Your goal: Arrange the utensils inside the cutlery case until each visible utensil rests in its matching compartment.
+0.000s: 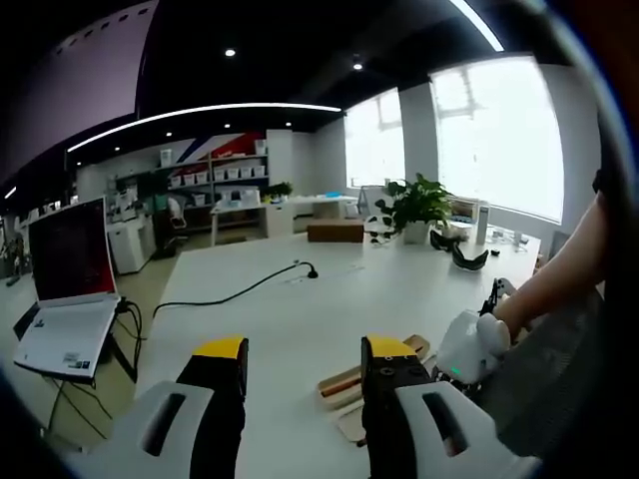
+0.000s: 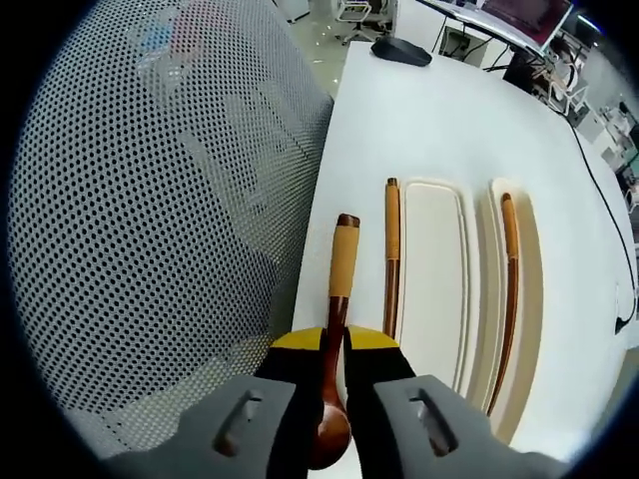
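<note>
- Left gripper view: the left gripper (image 1: pixel 305 364) is hovering over the white table (image 1: pixel 300 299) with its jaws spread wide and nothing between them. Just beyond its right jaw, part of the case (image 1: pixel 344 399) is peeking out with a wooden handle across it. The right gripper (image 1: pixel 469 349) is showing near the case too, a person's arm reaching down to it. A laptop (image 1: pixel 70 289) is sitting well left of the case, a black cable (image 1: pixel 240 289) trailing between them.
- Right gripper view: the right gripper (image 2: pixel 335 344) is pinching a wooden spoon (image 2: pixel 337 329) at the neck, jaws closed tight on it, the bowl hanging back toward the camera and the pale handle end pointing away. The spoon is lying just left of the case (image 2: pixel 439 289). One chopstick (image 2: pixel 392 259) is lying along the case's left rim; another (image 2: pixel 509 289) is resting in the right slot. A mesh chair back (image 2: pixel 150 220) is standing left of the case.
- Handling, as I judge it: the spoon is looking light, stiff and smooth-lacquered, so it may swivel; gripping nearer mid-handle would steady it.
</note>
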### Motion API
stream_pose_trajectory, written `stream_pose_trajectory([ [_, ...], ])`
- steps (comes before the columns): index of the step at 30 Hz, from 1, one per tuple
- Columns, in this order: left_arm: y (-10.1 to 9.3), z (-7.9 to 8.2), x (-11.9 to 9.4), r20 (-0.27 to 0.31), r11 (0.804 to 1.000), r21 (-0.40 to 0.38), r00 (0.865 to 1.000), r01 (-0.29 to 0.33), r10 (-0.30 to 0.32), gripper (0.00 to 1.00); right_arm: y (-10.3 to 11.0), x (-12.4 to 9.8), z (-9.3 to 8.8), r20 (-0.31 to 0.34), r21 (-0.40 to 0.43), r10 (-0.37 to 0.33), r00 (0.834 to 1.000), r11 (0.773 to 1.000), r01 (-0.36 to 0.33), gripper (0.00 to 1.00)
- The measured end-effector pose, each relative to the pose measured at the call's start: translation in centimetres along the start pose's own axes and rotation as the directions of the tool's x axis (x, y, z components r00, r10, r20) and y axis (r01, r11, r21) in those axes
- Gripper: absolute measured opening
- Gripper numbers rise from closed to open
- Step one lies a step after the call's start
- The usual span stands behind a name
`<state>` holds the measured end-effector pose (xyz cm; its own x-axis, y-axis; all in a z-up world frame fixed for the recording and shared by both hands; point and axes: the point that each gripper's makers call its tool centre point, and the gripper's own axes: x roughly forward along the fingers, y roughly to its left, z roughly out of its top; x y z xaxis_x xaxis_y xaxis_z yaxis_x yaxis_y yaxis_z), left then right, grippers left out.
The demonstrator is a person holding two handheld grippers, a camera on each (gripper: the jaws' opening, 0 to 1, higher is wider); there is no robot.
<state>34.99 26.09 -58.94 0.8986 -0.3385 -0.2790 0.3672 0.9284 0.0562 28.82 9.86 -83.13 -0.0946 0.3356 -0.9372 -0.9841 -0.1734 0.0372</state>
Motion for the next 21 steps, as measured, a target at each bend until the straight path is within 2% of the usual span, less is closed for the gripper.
stream_pose_trajectory([
  [21,0.05,-0.03,0.05,-0.001,1.000,-0.003,1.000,-0.002,0.002,0.46,-0.13,0.03,-0.04,-0.006,0.035,0.001,1.000,0.999,-0.001,0.02],
])
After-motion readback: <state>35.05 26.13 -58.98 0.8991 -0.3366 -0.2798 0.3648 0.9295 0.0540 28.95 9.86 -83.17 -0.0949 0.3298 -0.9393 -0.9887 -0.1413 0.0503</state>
